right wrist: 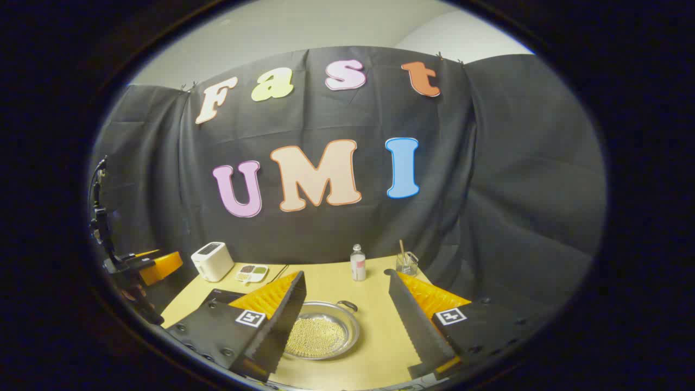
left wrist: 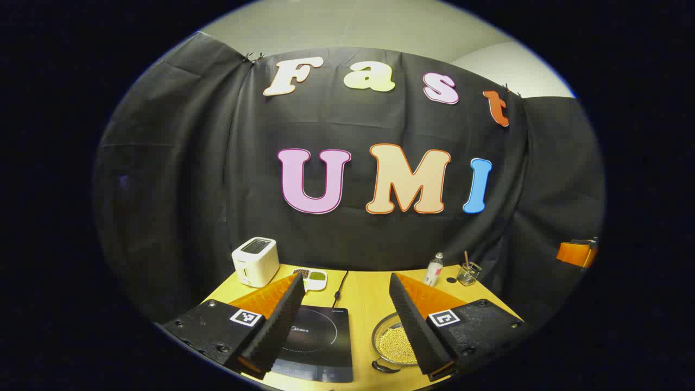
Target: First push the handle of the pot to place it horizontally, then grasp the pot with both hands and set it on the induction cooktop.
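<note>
The pot [right wrist: 320, 332] is a shallow metal pan full of small yellow beads, standing on the wooden table [right wrist: 374, 326]. A dark handle [right wrist: 347, 305] sticks out at its far right side. In the left gripper view the pot [left wrist: 392, 343] lies partly behind my right-hand finger, with a dark handle [left wrist: 384, 367] at its near edge. The black induction cooktop [left wrist: 320, 339] lies flat just left of the pot. My left gripper [left wrist: 345, 277] hangs open above the cooktop and pot. My right gripper [right wrist: 346, 273] is open above the pot, holding nothing.
At the back of the table stand a white toaster [left wrist: 255, 260], a small dish of beans [left wrist: 312, 277], a bottle [left wrist: 433, 269] and a glass with a stick [left wrist: 468, 273]. A black cable [left wrist: 339, 288] runs back from the cooktop. The left gripper's orange body [right wrist: 155, 266] is at the far left.
</note>
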### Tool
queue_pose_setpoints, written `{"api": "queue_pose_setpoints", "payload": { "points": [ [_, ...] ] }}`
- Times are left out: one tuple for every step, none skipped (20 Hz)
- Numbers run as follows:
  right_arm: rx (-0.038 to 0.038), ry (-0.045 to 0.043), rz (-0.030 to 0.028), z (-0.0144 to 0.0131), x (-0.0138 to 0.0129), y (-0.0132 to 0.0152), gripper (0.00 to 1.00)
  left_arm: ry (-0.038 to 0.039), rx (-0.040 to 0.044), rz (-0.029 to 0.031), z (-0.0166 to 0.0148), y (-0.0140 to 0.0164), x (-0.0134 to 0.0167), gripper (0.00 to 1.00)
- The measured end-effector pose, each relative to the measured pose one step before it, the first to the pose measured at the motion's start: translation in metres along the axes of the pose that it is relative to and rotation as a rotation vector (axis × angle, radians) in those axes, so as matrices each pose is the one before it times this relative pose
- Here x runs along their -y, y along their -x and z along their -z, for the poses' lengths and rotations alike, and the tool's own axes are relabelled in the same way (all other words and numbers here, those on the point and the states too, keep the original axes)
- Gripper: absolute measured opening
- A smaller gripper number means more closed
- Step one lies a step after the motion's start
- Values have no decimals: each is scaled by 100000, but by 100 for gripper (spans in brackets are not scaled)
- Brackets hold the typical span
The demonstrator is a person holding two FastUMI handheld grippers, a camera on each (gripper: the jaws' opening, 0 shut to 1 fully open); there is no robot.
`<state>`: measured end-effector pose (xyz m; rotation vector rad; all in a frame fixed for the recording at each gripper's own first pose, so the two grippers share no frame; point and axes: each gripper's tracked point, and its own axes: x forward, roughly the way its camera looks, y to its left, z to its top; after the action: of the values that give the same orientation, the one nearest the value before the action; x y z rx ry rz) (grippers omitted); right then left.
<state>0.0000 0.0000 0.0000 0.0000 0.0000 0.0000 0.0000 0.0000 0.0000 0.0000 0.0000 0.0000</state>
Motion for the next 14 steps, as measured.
{"api": "queue_pose_setpoints", "payload": {
  "points": [
    [-698, -28, -660, 311, -177, -47, 93, -164, 611, -968, -205, 183, -279, 96],
    [-633, 113, -534, 165, -200, -144, 93, 146, 312, -401, 96, 207, -115, 99],
    [65, 198, -409, -2, -151, -79, 93, 259, 125, -205, -9, 278, -60, 97],
    [288, 313, -602, -87, -229, -107, 93, 182, 161, -529, 52, 243, -262, 95],
    [-249, 355, -633, 266, -223, -106, 93, -152, 20, -787, 4, 158, -259, 93],
    [-357, 264, -762, 223, -129, -65, 93, -337, -173, -1078, 116, 217, -349, 92],
    [-417, -37, -602, 320, -183, -193, 93, -236, 229, -996, 47, 153, -289, 92],
    [-590, -505, -805, 251, -145, -163, 93, 48, 505, -855, -94, 157, -192, 96],
    [-914, -743, -802, 408, -180, -118, 93, 98, 82, -921, -113, 208, -219, 92],
    [-808, -708, -709, 322, -44, -156, 93, -134, 77, -832, 185, 229, -177, 96],
    [-584, -496, -551, 286, -48, -149, 93, -244, -3, -882, -46, 255, -315, 92],
    [-657, -286, -435, 205, 68, -157, 93, -255, -450, -916, 292, 257, -262, 92],
    [-613, -167, -309, 224, 138, -220, 93, -225, -490, -774, 210, 311, -323, 92],
    [-465, -47, -406, 56, 84, -266, 93, -123, -598, -885, 271, 221, -321, 96]
  ]
}}
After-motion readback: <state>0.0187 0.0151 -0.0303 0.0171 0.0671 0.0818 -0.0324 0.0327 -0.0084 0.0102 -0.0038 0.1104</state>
